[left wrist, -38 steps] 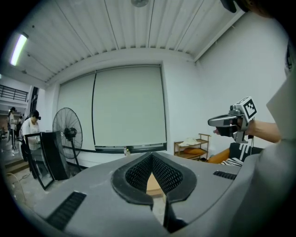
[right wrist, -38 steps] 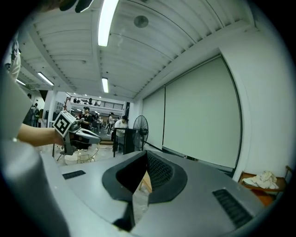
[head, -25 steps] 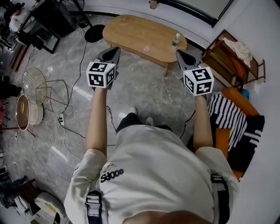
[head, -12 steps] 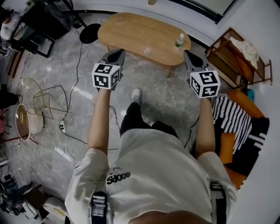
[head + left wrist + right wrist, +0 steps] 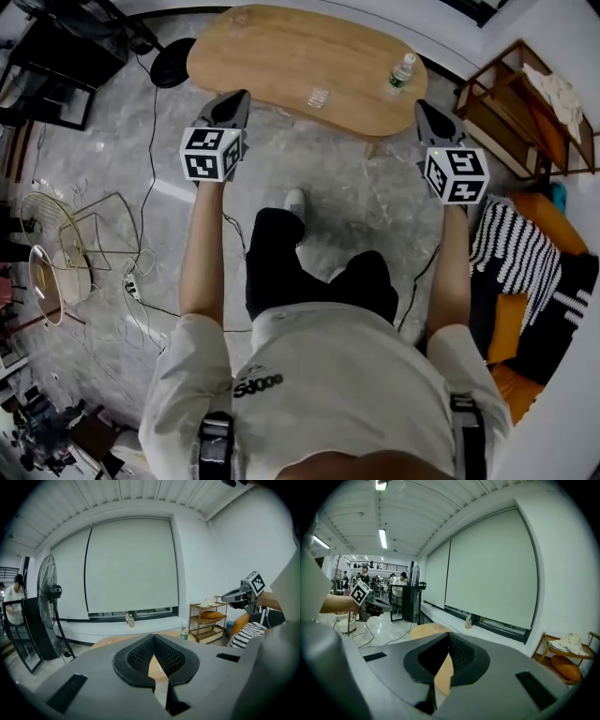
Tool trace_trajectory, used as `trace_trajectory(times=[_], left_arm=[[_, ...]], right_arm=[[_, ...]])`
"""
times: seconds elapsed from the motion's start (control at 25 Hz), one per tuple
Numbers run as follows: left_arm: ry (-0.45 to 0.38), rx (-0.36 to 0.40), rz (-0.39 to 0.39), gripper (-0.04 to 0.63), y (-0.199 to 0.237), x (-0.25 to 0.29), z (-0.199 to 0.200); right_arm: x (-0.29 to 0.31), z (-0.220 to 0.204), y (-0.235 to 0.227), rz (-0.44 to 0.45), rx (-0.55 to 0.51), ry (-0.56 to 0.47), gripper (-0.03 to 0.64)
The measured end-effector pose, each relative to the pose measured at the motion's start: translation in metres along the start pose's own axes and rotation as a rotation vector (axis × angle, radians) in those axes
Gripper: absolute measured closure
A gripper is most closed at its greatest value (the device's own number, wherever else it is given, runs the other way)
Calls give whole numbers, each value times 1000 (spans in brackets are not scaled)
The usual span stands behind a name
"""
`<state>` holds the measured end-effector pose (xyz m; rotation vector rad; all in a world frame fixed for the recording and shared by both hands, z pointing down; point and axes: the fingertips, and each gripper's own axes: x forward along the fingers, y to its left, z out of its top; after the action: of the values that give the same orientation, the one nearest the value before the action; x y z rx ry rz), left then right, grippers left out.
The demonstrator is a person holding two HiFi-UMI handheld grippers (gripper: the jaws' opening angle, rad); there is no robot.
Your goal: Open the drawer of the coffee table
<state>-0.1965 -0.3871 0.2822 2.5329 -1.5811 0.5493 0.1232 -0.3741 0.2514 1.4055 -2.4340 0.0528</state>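
Over on the far left, a wire basket (image 5: 58,217) stands on the marble floor (image 5: 356,197), and a fan's round black base (image 5: 171,73) sits just off the left end of the coffee table (image 5: 300,52). Next comes the left gripper (image 5: 241,95), held out on a straight arm. Its jaws are pressed together with nothing between them, and the tip is aimed at the left part of the table's near edge, close to it but not touching.

The long wooden oval of the table lies crosswise ahead of the person, spanning the gap between both grippers and reaching a little past each. I can't make out its drawer from any angle. On top, a small clear item (image 5: 319,97) rests near the front edge, and a plastic bottle (image 5: 401,72) stands toward the right end.

Just below that bottle, the right gripper (image 5: 421,104) points at the table's right end, likewise clenched and empty, short of the wood. Further right, a wooden shelf (image 5: 511,131) stands by the wall, with a striped cushion (image 5: 525,262) on the floor beside it.
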Motion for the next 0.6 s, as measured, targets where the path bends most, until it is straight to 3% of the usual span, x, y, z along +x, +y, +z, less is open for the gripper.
trace_trajectory(times=[0.24,0.6], left_arm=[[-11,-5,14,578,32,62,-84],[-73,26,-1,577,31,141,-205]], right_arm=[[63,-89,-18,-40,21,-23,617],[105,-222,-28,-111,-26,-63,617]])
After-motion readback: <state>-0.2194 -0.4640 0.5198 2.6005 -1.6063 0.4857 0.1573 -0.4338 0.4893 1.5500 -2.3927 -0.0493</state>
